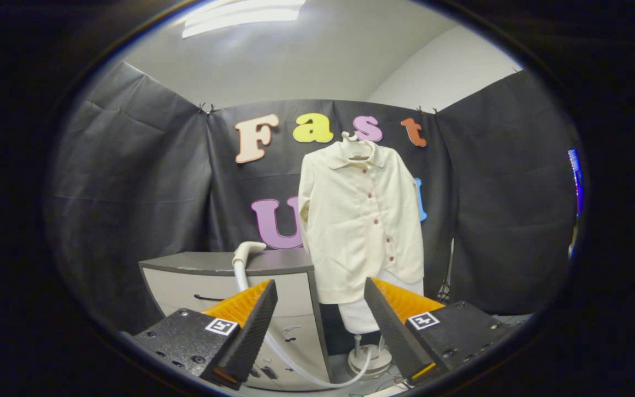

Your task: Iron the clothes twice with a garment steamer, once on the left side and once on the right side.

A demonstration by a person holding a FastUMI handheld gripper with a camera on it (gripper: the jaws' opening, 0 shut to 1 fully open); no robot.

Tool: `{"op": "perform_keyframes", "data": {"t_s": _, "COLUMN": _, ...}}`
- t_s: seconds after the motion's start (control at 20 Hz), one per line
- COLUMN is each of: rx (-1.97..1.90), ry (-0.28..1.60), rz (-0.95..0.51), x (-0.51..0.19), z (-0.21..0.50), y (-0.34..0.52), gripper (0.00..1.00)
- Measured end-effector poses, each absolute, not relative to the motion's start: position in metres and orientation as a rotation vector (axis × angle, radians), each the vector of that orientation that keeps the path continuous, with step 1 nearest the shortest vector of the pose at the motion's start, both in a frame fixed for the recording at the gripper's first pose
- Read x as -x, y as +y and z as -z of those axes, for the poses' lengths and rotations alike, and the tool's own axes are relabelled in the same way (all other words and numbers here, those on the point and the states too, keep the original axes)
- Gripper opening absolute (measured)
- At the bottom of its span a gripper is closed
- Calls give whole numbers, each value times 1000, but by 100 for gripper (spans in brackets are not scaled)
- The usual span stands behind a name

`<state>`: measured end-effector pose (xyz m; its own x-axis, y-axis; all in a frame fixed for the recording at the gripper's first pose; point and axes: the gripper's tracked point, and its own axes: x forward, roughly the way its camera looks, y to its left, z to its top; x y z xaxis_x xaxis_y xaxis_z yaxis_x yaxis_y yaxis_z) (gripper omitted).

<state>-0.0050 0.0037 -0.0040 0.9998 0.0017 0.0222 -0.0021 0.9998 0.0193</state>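
Nothing steamed yet

Your claw (320, 325) gapes wide, empty. The steamer head (247, 251) rests on the desk (213, 270), just left of the hanging shirt (359, 220); both passes remain.

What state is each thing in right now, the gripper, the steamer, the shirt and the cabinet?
gripper: open, empty, fingers spread apart.
steamer head: resting on the cabinet top, not held.
hose: hanging slack down the cabinet front toward the stand base.
shirt: hanging on a hanger, buttoned shut.
cabinet: drawers closed.
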Motion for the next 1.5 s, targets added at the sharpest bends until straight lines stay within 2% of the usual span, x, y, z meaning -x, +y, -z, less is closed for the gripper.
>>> {"op": "perform_keyframes", "data": {"t_s": 0.45, "rx": -29, "ry": -19, "rz": -8, "x": -22, "z": -3, "y": 16, "gripper": 96}}
{"op": "perform_keyframes", "data": {"t_s": 1.5, "rx": 8, "ry": 216, "rz": -193, "x": -213, "z": -10, "y": 158, "gripper": 97}}
